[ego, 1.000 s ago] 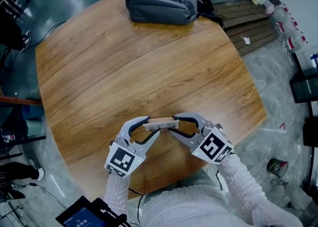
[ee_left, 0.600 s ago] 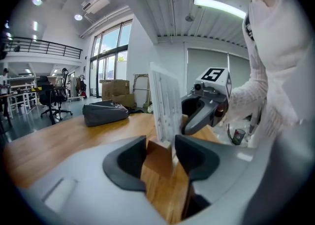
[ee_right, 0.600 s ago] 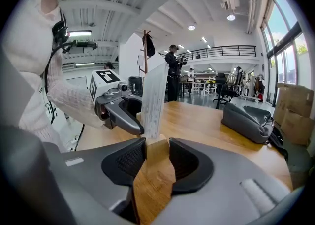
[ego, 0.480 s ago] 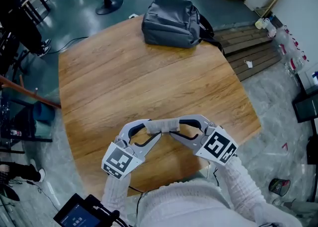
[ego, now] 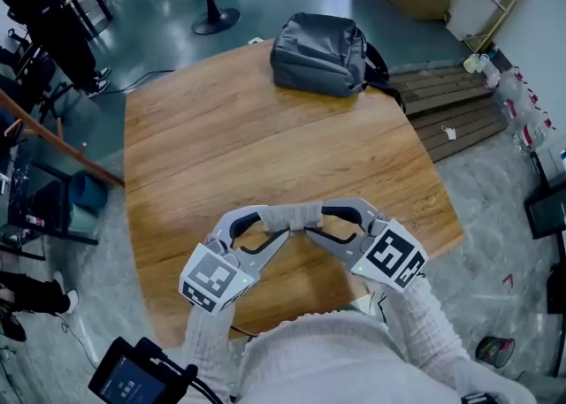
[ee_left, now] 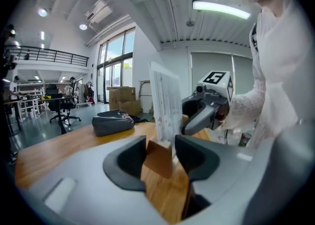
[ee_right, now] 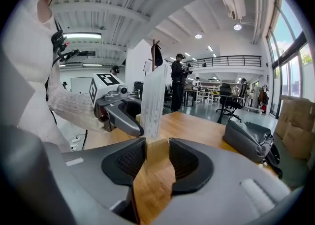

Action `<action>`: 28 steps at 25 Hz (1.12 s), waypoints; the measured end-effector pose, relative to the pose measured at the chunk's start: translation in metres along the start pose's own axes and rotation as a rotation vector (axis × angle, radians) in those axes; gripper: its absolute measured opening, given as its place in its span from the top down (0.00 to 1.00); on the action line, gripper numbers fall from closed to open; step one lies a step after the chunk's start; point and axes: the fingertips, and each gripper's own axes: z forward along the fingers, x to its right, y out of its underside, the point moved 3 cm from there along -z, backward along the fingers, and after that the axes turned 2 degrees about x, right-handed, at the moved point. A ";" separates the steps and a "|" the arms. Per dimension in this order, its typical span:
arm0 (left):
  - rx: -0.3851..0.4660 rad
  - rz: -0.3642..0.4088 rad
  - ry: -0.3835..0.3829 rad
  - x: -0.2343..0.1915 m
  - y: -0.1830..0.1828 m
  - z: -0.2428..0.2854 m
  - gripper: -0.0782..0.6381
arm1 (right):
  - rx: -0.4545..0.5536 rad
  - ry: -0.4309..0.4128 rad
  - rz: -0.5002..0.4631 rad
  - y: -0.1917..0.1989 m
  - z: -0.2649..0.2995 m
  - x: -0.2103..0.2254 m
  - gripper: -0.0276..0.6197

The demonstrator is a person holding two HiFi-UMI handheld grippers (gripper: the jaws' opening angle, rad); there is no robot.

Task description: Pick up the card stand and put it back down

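Head view, card stand (ego: 289, 215): it sits between the two grippers over the near part of the desk (ego: 221, 128), just in front of the person. Whether it rests on the wood or hangs just above it is not clear.
Build: a small wooden base (ee_left: 158, 157) carries an upright clear sheet (ee_left: 166, 103) with print on it.
Left gripper (ego: 274, 224): closed on the left end of the wooden base, one pad on each side face.
Right gripper (ego: 309, 224): closed the same way on the right end, with the base (ee_right: 157, 152) wedged between its pads.
Handling: probably light and stiff. The block looks solid enough to squeeze, while the sheet looks thin, smooth and easy to flex or scratch.
Where to hold: the base and not the sheet. It should be kept level so the sheet does not tip.
Surroundings: a grey backpack (ego: 323, 53) lies at the far edge of the desk, well apart, and a wooden pallet (ego: 451, 110) lies on the floor to the right.
In the way: the desk below the stand is bare wood, and only the two grippers crowd each other.
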 end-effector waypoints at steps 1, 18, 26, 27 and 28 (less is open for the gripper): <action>0.001 0.005 -0.001 0.000 -0.002 -0.002 0.63 | 0.007 0.000 0.003 -0.001 0.000 -0.001 0.73; 0.036 0.010 -0.004 -0.003 -0.006 -0.007 0.63 | 0.033 0.007 0.007 -0.008 0.002 -0.001 0.73; 0.023 0.005 -0.002 -0.003 -0.004 -0.006 0.63 | 0.027 -0.002 0.032 -0.003 0.003 -0.002 0.73; 0.023 0.003 -0.001 -0.003 -0.004 -0.006 0.63 | 0.026 -0.002 0.033 -0.002 0.003 -0.002 0.73; 0.024 0.000 0.000 -0.003 -0.004 -0.005 0.63 | 0.026 0.000 0.033 -0.002 0.003 -0.002 0.73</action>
